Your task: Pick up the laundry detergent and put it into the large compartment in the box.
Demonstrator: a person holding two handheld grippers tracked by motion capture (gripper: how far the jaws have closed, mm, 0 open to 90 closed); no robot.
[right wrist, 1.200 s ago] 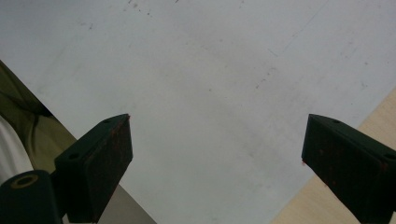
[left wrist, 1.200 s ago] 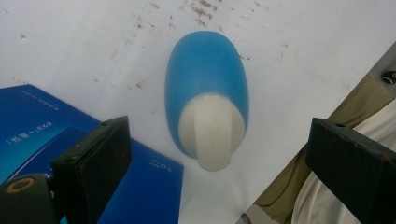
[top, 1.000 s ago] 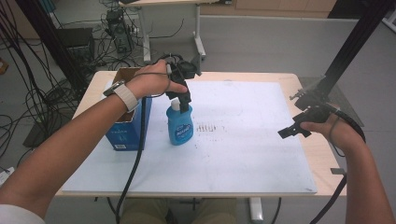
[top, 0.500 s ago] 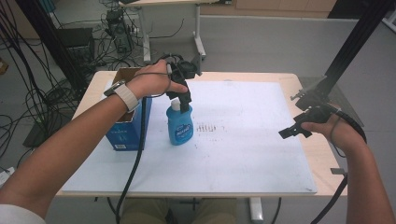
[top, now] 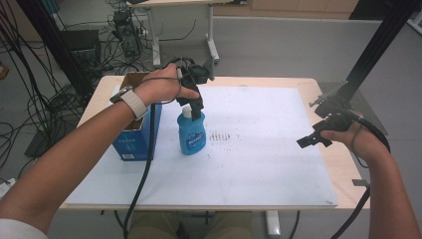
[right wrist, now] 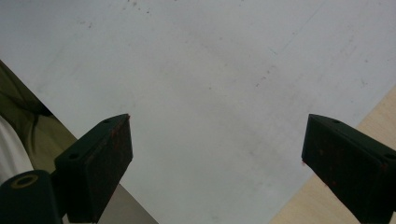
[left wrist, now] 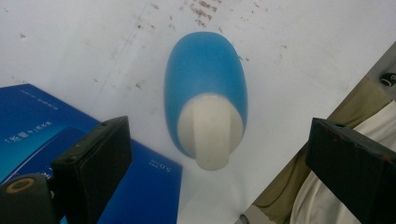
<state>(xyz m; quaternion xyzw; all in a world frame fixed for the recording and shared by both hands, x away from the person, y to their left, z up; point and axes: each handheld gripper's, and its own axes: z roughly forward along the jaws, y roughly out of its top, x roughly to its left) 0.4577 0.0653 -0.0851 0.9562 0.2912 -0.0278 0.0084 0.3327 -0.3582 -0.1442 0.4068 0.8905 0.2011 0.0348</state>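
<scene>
At the left of the high view, an open blue cardboard box [top: 135, 134] stands near the left edge of the white mat [top: 259, 164] that covers the wooden table [top: 328, 94]. Just beside the box, on its right, the blue bottle [top: 191, 134] stands upright on the mat, its white cap [top: 187, 112] uppermost. The left gripper [top: 195, 107] hangs directly above this cap, pointing down. In the left gripper view, the jaws stand wide apart, one on each side of the bottle [left wrist: 205, 88], with the cap [left wrist: 210, 128] between them and clear gaps on both sides, so neither pad touches it; the box [left wrist: 42, 130] lies at lower left. At the right of the high view, well apart from the bottle, the right gripper [top: 309, 141] is held over the mat's right edge. In the right gripper view, its jaws are likewise spread wide and hold nothing, with bare mat [right wrist: 201, 93] between them.
</scene>
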